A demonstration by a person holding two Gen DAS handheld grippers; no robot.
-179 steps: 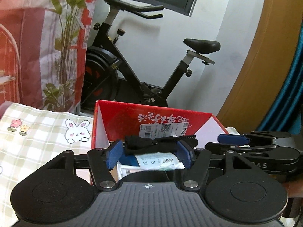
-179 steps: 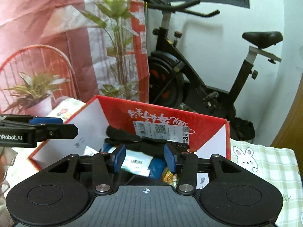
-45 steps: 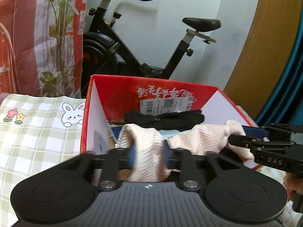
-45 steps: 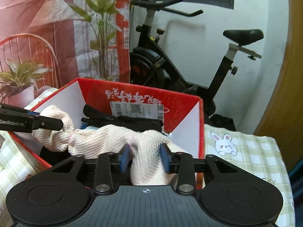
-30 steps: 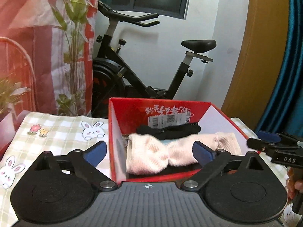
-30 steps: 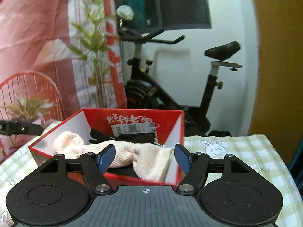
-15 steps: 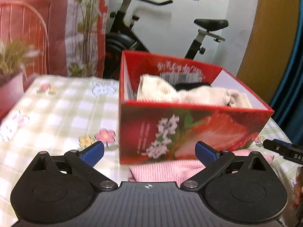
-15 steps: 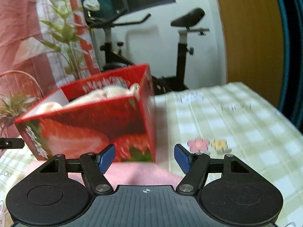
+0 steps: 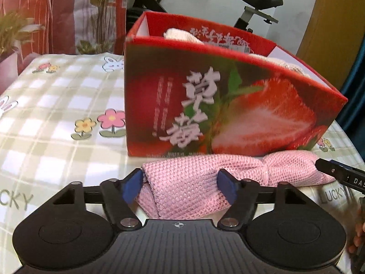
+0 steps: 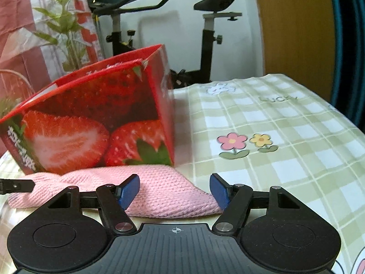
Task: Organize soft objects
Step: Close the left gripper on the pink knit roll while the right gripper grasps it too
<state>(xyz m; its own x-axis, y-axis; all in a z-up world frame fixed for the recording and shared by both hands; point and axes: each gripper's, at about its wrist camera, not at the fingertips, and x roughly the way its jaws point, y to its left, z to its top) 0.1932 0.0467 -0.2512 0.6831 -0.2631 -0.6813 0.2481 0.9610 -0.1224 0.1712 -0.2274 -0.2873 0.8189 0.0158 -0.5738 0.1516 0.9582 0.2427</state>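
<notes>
The left gripper (image 9: pixel 180 186) sits low and level, pointing forward, its blue-padded fingers (image 9: pixel 131 186) spread wide apart. The right gripper (image 10: pixel 174 190) holds the same low, level pose with its fingers (image 10: pixel 219 189) equally parted. Each tool shows at the edge of the other's view (only a dark fingertip in both cases): the right one enters from the right of the left wrist view, the left one from the left of the right wrist view. A sliver of the person's right hand (image 9: pixel 358 235) shows at the far right edge.
</notes>
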